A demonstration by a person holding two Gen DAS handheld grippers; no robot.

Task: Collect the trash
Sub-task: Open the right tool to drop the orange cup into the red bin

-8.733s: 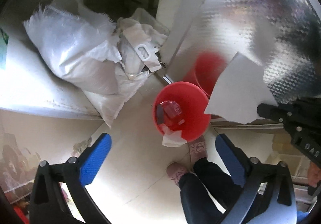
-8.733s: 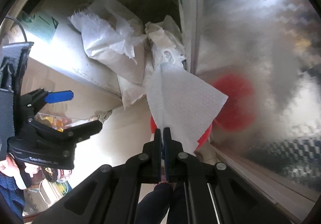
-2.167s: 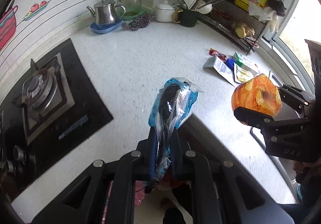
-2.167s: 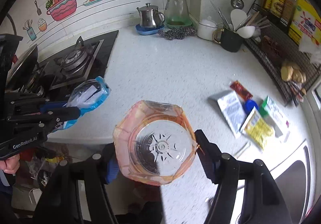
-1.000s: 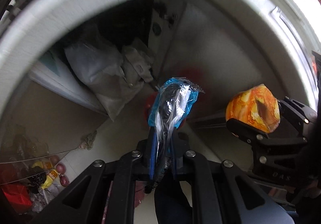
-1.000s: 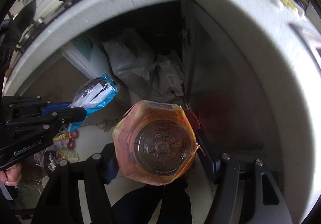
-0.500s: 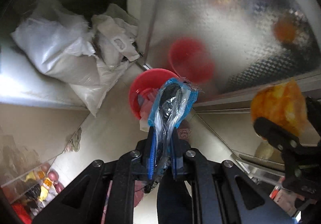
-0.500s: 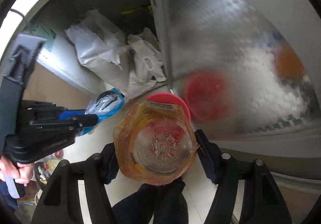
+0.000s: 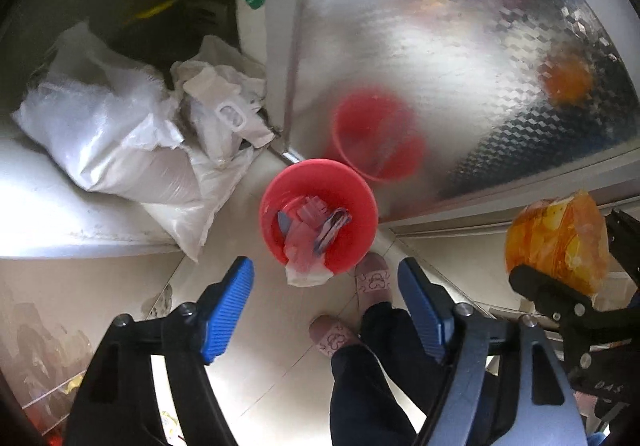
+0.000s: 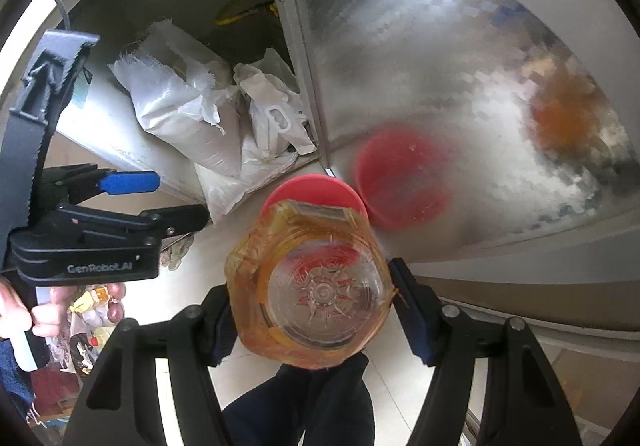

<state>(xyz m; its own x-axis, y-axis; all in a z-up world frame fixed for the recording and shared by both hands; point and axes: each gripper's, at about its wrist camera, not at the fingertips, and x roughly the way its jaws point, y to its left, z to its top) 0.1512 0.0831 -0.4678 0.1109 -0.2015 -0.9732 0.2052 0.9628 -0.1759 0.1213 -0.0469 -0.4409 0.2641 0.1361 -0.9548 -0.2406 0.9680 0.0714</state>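
A red trash bin stands on the floor below both grippers, with wrappers and a white tissue inside; the blue wrapper lies in it. My left gripper hangs above the bin, its jaws opening and nothing between the blue pads. My right gripper is shut on an orange plastic jar, bottom towards the camera, held over the bin's rim. The left wrist view shows that jar at the right, beside the bin.
White sacks lie in the open cabinet at the left. A shiny metal cabinet door mirrors the bin and jar. The person's slippers and dark trousers stand just in front of the bin. Clutter lies on the floor at lower left.
My left gripper has opened and the blue wrapper has dropped from it into the red bin. The right gripper still holds the orange jar and has barely moved.
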